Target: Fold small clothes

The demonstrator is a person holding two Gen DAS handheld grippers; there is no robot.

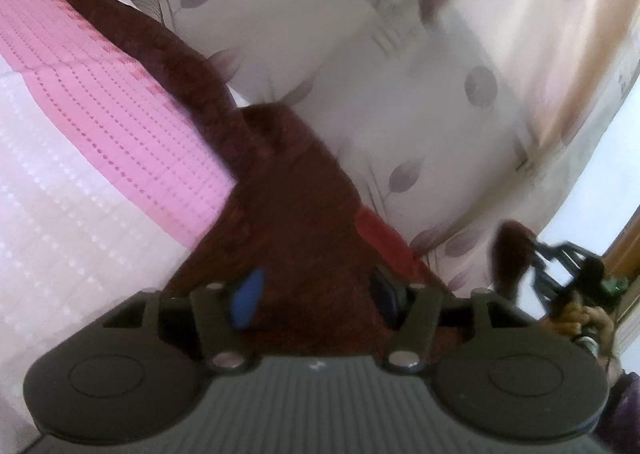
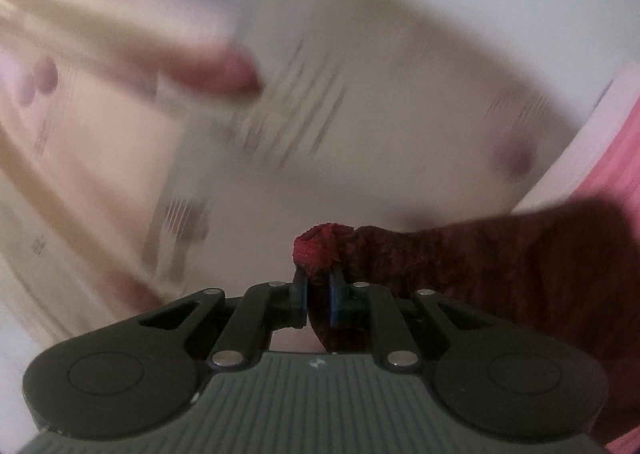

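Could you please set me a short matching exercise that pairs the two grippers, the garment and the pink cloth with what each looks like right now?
Things:
1. left gripper
2. right gripper
3. dark red garment
4. pink cloth

States:
A. spread flat, with rows of small holes
B. jaws clamped on a bunched red corner
C. jaws apart, fabric lying between them
D. stretched from one gripper to the other

Pairs: 1-C, 2-B, 3-D, 4-A
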